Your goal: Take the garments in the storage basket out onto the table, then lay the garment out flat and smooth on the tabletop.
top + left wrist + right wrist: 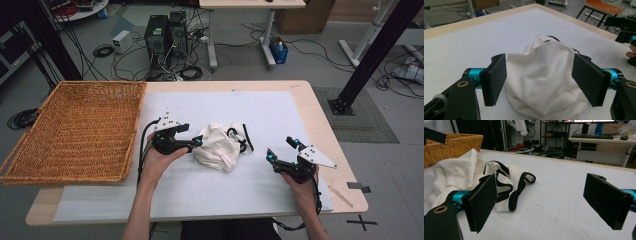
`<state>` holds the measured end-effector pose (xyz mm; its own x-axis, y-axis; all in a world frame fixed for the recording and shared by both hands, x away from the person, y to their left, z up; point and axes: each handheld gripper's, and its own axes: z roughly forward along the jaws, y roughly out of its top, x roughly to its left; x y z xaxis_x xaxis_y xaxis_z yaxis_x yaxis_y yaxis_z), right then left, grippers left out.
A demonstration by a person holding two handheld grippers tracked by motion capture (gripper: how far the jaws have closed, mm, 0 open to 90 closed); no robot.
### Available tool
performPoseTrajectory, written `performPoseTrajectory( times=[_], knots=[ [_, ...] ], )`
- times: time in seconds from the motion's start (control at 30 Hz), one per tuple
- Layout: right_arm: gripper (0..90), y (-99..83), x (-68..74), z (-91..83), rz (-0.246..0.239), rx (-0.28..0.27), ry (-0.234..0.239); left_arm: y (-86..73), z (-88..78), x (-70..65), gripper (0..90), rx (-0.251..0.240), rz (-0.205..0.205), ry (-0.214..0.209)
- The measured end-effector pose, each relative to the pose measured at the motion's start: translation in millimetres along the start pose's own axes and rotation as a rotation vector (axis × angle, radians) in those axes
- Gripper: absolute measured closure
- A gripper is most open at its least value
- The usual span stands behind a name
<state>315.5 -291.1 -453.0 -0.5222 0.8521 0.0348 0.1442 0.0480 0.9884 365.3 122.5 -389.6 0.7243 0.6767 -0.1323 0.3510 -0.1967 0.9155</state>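
White garment (220,145) with black trim lies bunched mid-bench, wicker basket (75,132) beside it empty.

Crumpled on the white mat (280,112) that covers the bench, the garment sits between the pads of the left claw (192,141), whose jaws stand wide without pressing the cloth. The right claw (282,150) waits near the garment's other side, jaws spread, holding nothing. Judging by the layout, the work appears to be at an early stage: nothing is folded or stowed, and the basket at the bench's left edge holds nothing so far.
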Motion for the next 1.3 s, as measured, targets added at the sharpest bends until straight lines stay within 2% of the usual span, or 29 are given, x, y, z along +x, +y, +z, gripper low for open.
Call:
performPoseTrajectory(
  times=[0.13, 0.2, 0.43, 0.47, 0.53, 0.57, 0.7, 0.73, 0.77, 0.83, 0.87, 0.9, 1.03, 1.1, 1.13, 1.17, 1.23, 1.3],
  knots=[
    [12.0, -0.1, 0.1, -0.2, 0.001, -0.003, -0.01, -5.4, -6.9, -3.6, 28.3, 0.011, -0.002, 0.017],
    [12.0, -0.2, 0.3, -0.4, -0.002, -0.006, -0.012, -5.9, -8.5, -6.3, 28.5, 0.01, -0.004, 0.01],
    [12.2, 0.5, -1.2, 1.1, 0.01, 0.009, -0.007, -5.9, -5.1, -9.1, 32.0, 0.039, 0.013, 0.011],
    [12.5, 1.0, -1.5, 2.2, 0.017, 0.021, -0.009, -6.2, -3.7, -8.5, 35.6, 0.047, 0.012, 0.024],
    [14.7, 1.3, -1.7, 2.7, 0.016, 0.027, -0.008, -6.5, -1.8, -6.8, 35.6, 0.047, 0.002, 0.066],
    [16.0, 1.6, -1.6, 3.5, 0.015, 0.034, -0.004, -6.4, -1.3, -5.4, 35.7, 0.039, -0.004, 0.069],
    [16.0, 4.9, -0.5, 11.1, -0.01, 0.113, 0.012, -6.1, -0.8, -0.9, 35.7, 0.027, -0.015, 0.061],
    [16.0, 6.6, -0.4, 16.0, -0.021, 0.163, 0.017, -6.4, -0.6, 1.0, 35.7, 0.028, -0.018, 0.061],
    [16.0, 6.6, -0.4, 16.0, -0.021, 0.163, 0.017, -6.4, -0.6, 1.0, 35.7, 0.028, -0.018, 0.061],
    [16.0, 8.5, -0.9, 21.6, -0.006, 0.222, 0.036, -6.8, 0.2, 2.1, 35.7, 0.031, -0.019, 0.058],
    [18.3, 10.8, -2.0, 28.4, 0.004, 0.274, 0.064, -7.0, 0.9, 2.2, 35.7, 0.036, -0.019, 0.06],
    [18.3, 10.8, -2.0, 28.4, 0.004, 0.274, 0.064, -7.1, 1.4, 2.6, 35.7, 0.047, -0.011, 0.062],
    [36.9, 15.6, -0.1, 40.0, -0.063, 0.347, 0.082, -7.7, 3.0, 2.8, 39.4, 0.057, -0.012, 0.062],
    [42.7, 19.1, 3.1, 46.0, -0.088, 0.374, 0.12, -7.1, 3.2, 2.3, 39.4, 0.049, -0.011, 0.059],
    [49.4, 21.9, 6.2, 51.3, -0.107, 0.408, 0.142, -6.6, 3.3, 2.0, 39.4, 0.049, -0.011, 0.063],
    [49.4, 21.9, 6.2, 51.3, -0.107, 0.408, 0.142, -6.6, 3.3, 2.0, 39.4, 0.049, -0.011, 0.063],
    [53.0, 24.5, 9.3, 57.7, -0.129, 0.443, 0.147, -6.4, 3.3, 2.1, 39.4, 0.046, -0.013, 0.064],
    [54.4, 26.7, 10.4, 64.5, -0.116, 0.467, 0.152, -6.3, 3.3, 2.2, 39.5, 0.043, -0.02, 0.066]
  ],
)
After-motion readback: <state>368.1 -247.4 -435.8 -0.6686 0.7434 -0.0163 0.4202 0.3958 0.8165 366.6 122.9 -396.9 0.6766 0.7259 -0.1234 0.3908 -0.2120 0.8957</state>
